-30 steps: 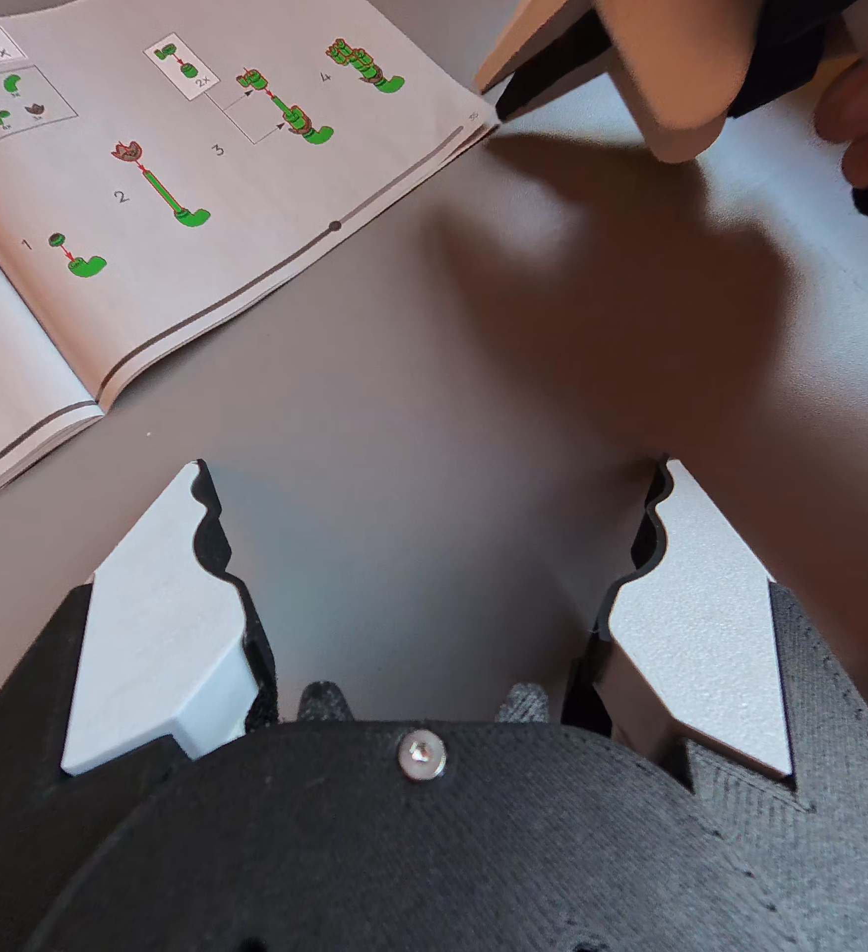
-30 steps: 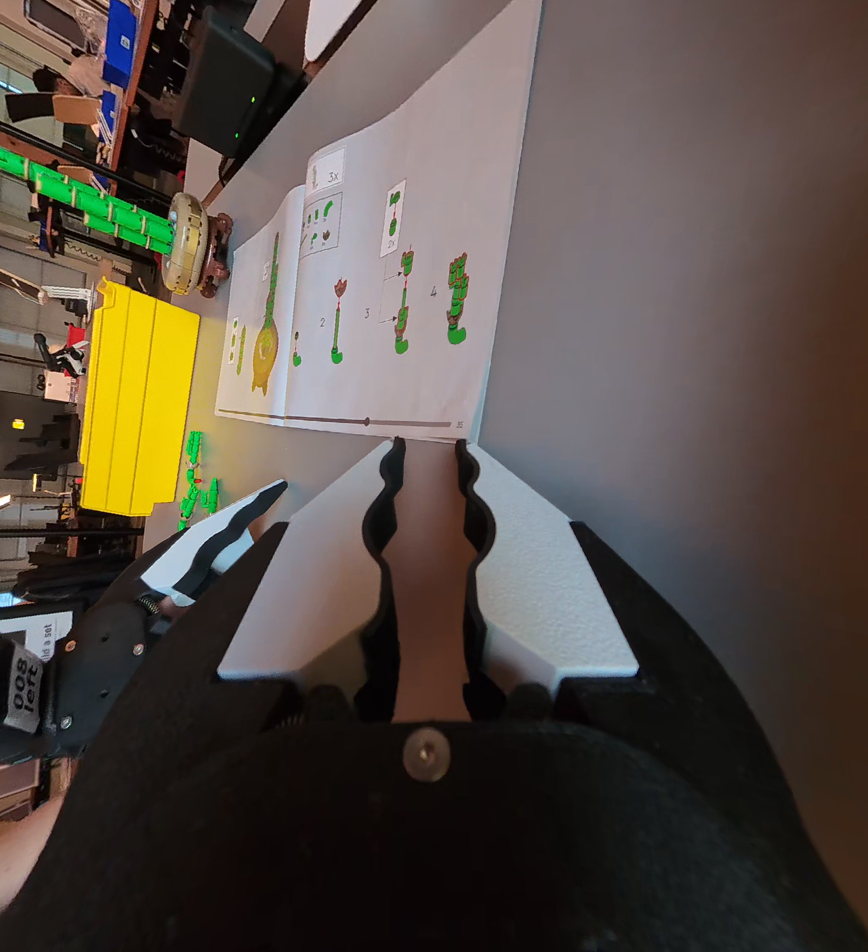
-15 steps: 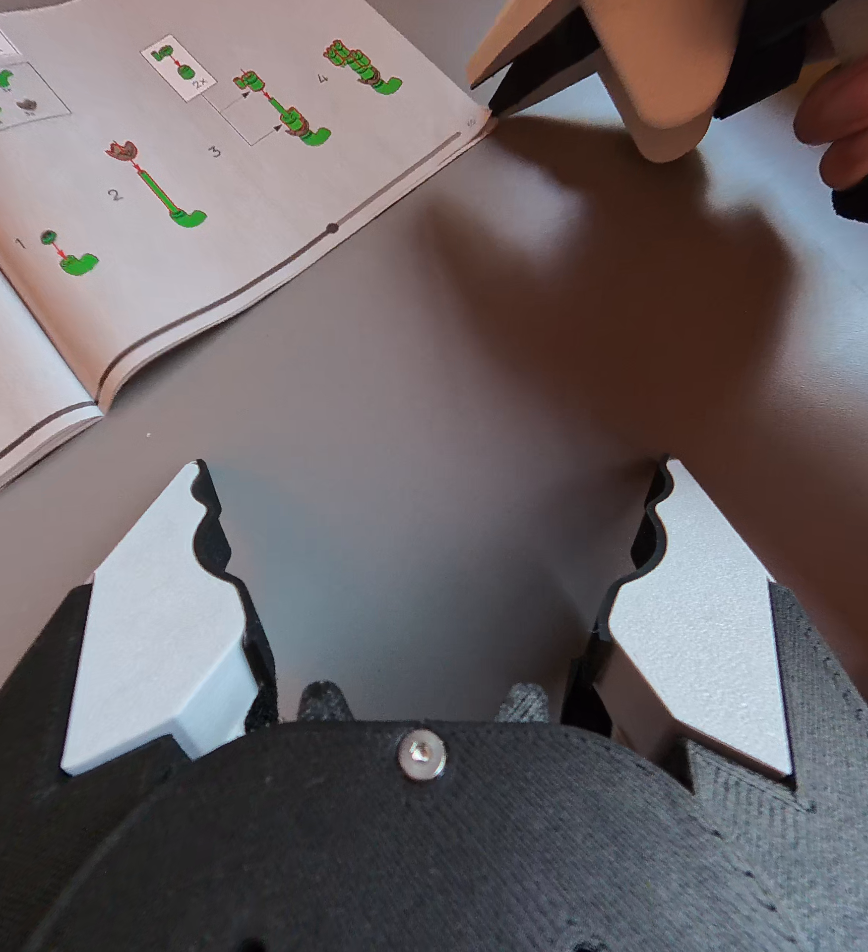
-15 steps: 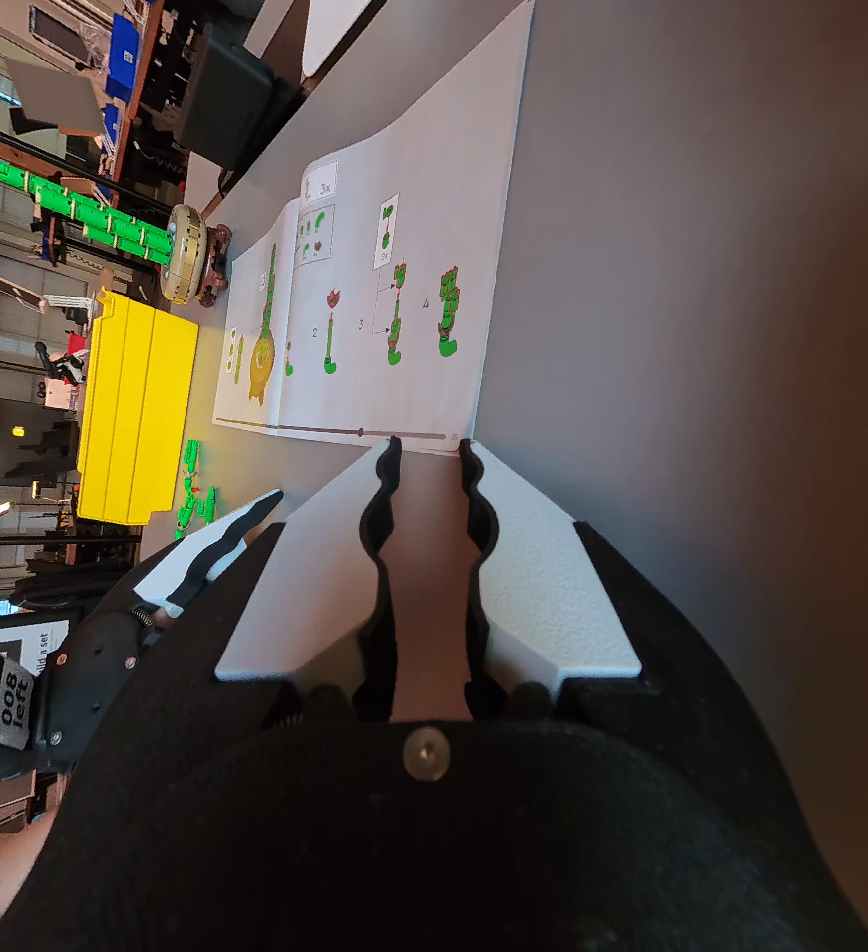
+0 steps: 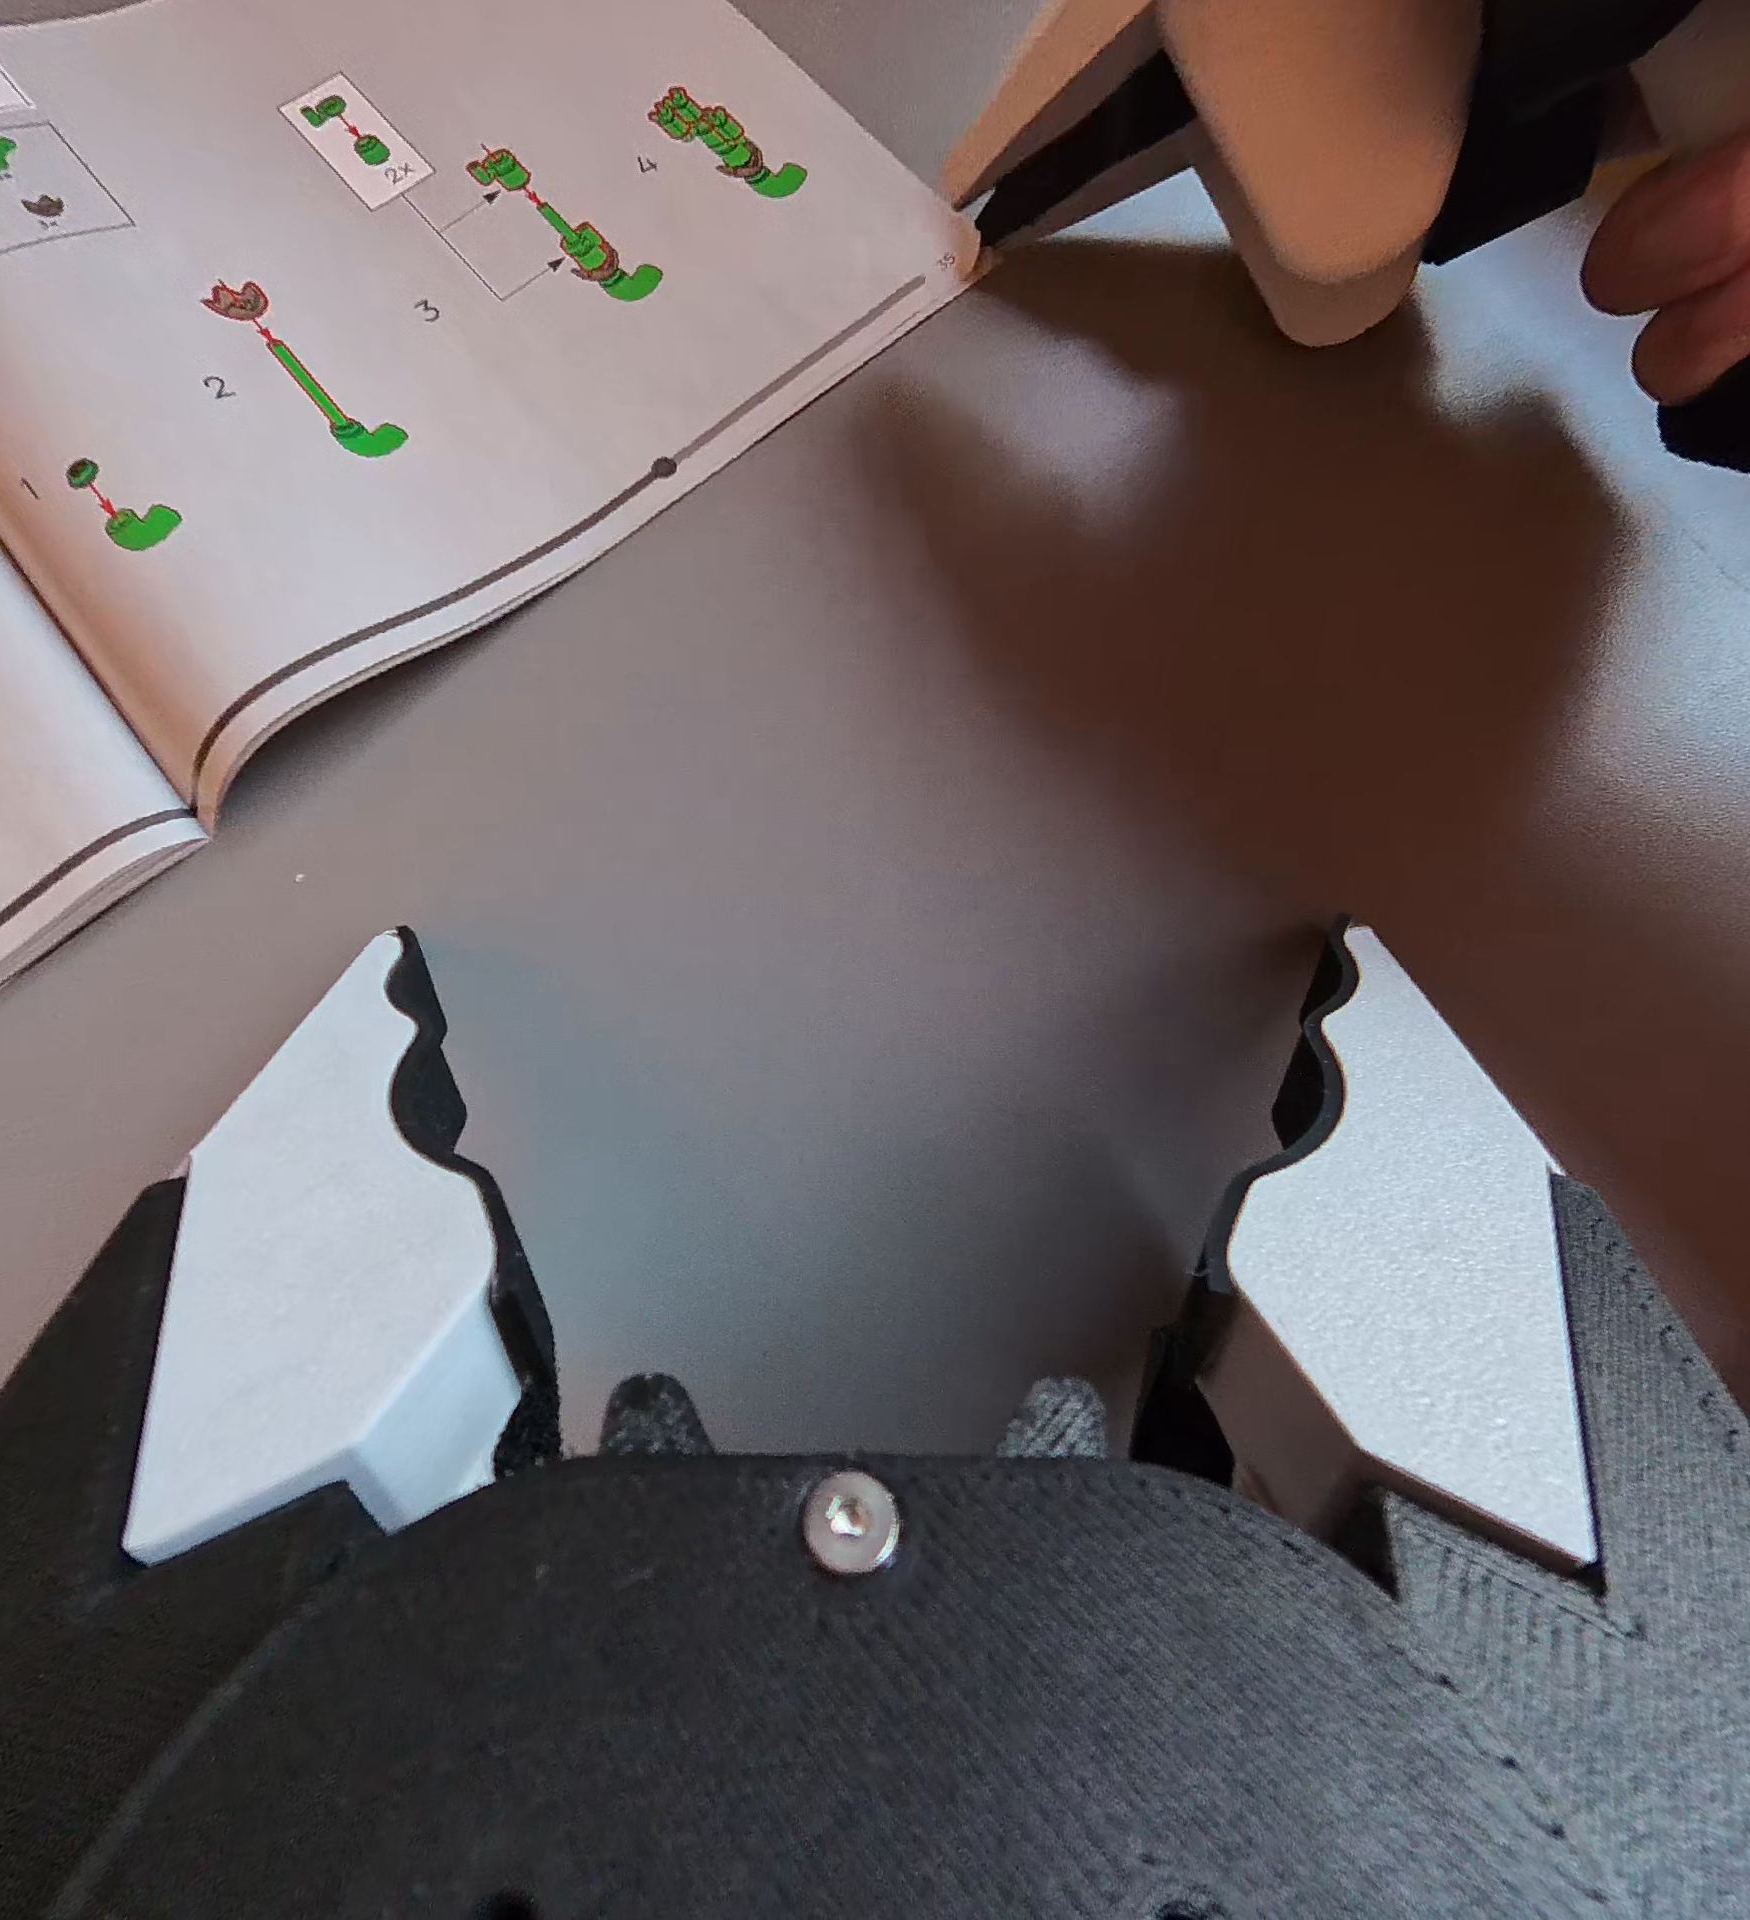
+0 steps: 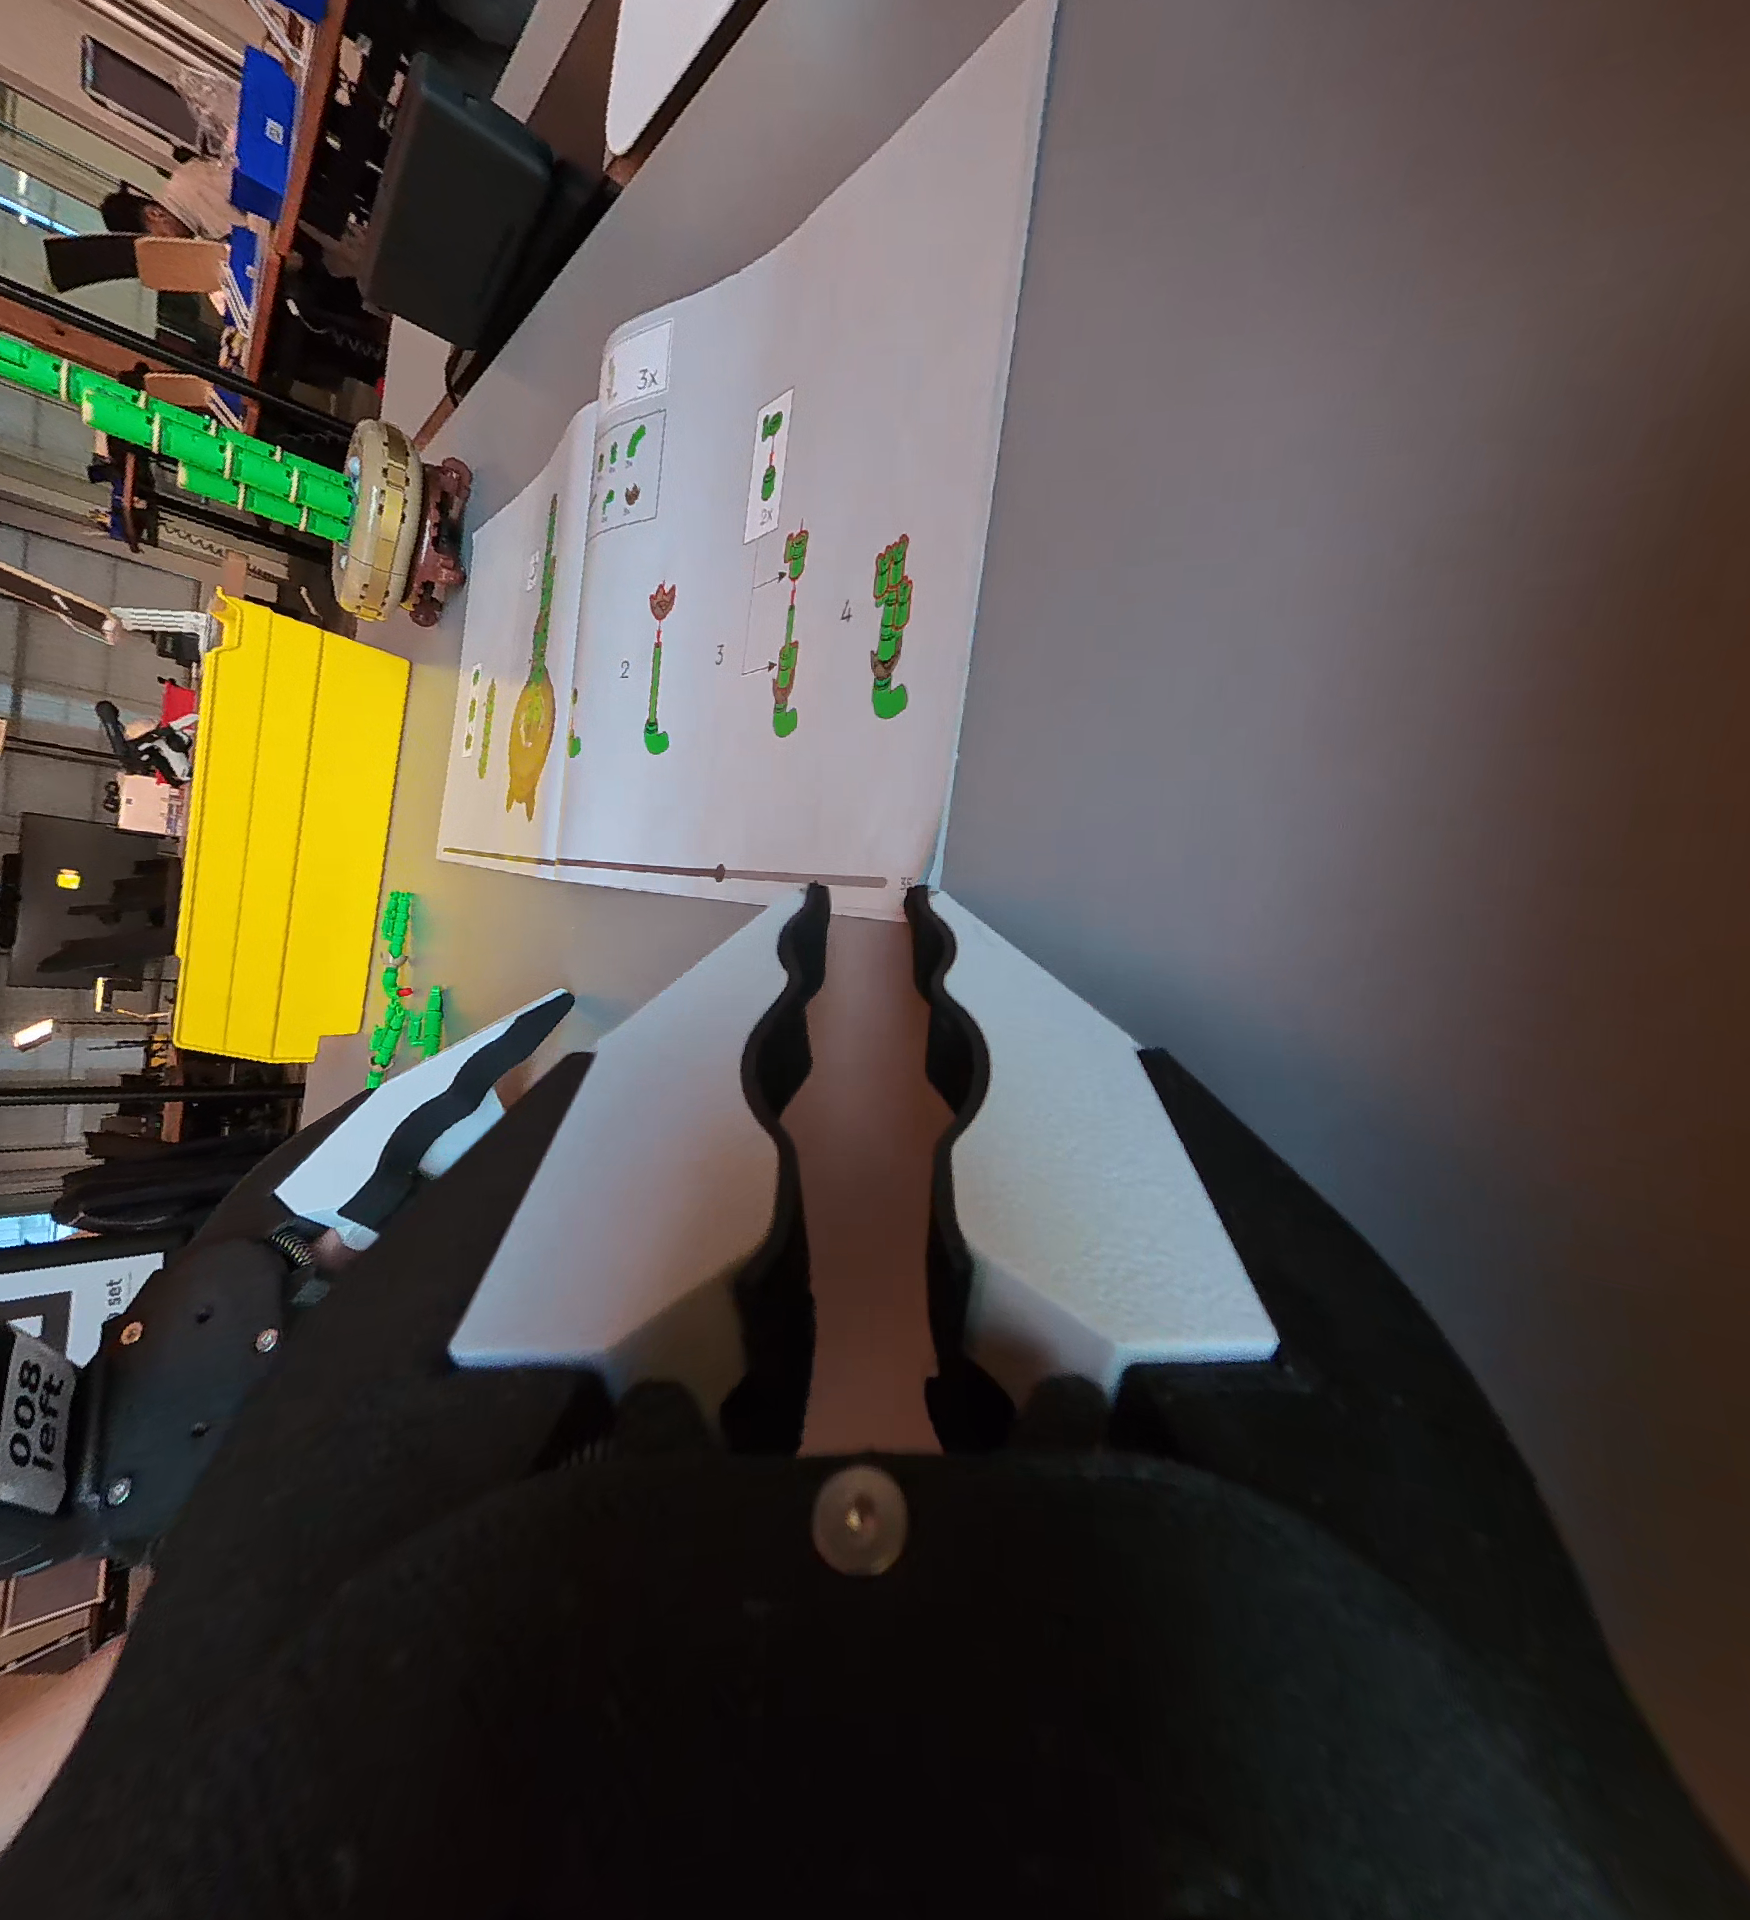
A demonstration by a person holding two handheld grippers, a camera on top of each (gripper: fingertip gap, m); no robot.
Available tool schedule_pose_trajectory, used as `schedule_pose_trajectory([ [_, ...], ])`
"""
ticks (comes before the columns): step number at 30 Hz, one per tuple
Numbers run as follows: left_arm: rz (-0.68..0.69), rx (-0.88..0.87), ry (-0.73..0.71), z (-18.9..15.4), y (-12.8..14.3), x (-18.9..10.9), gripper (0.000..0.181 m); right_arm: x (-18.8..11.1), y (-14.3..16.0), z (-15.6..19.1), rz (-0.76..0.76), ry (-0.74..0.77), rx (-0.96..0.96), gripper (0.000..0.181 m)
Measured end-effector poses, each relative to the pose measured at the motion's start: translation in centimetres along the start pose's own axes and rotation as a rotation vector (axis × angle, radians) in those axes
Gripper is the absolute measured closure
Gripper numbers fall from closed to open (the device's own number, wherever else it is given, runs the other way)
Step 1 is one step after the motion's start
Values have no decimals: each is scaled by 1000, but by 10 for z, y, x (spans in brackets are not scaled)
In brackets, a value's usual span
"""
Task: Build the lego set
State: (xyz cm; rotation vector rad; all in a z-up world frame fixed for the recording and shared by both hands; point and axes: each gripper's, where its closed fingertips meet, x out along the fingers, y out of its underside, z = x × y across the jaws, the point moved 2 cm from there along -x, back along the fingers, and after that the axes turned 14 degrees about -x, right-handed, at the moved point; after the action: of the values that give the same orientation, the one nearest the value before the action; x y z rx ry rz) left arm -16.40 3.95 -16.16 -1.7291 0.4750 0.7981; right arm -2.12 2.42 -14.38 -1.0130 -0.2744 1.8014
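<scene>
The open instruction booklet (image 5: 435,364) lies on the grey table; it also shows in the right wrist view (image 6: 850,468). My right gripper (image 6: 863,894) is turned on its side, its jaws a narrow gap apart, with the tips at the booklet's near right page corner. It also shows in the left wrist view (image 5: 975,213) touching that corner. My left gripper (image 5: 871,930) is wide open and empty over bare table. A part-built lego model, a tan pot (image 6: 383,530) with green stalks (image 6: 175,436), stands beyond the booklet. Loose green pieces (image 6: 398,997) lie by it.
A yellow bin (image 6: 289,831) stands left of the booklet in the right wrist view. A person's hand (image 5: 1702,239) holds the right gripper. The left gripper's finger (image 6: 528,1023) shows beside the right one. A black box (image 6: 455,208) sits at the table's far end. There is about 15 cm between the tips of the two grippers.
My right gripper has moved forward to the booklet's page corner and its jaws have narrowed. The left gripper has barely moved and stays open.
</scene>
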Motion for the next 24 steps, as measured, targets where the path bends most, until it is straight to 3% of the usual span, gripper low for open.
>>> schedule_pose_trajectory([
  [11, 0, 0, 0, 0, 0, 0, 23, 0, 2, -7, 25, 42, -21, 180],
  [24, -1, -1, 0, 0, 0, 0, 23, 2, 1, -7, 74, 103, -93, 181],
])
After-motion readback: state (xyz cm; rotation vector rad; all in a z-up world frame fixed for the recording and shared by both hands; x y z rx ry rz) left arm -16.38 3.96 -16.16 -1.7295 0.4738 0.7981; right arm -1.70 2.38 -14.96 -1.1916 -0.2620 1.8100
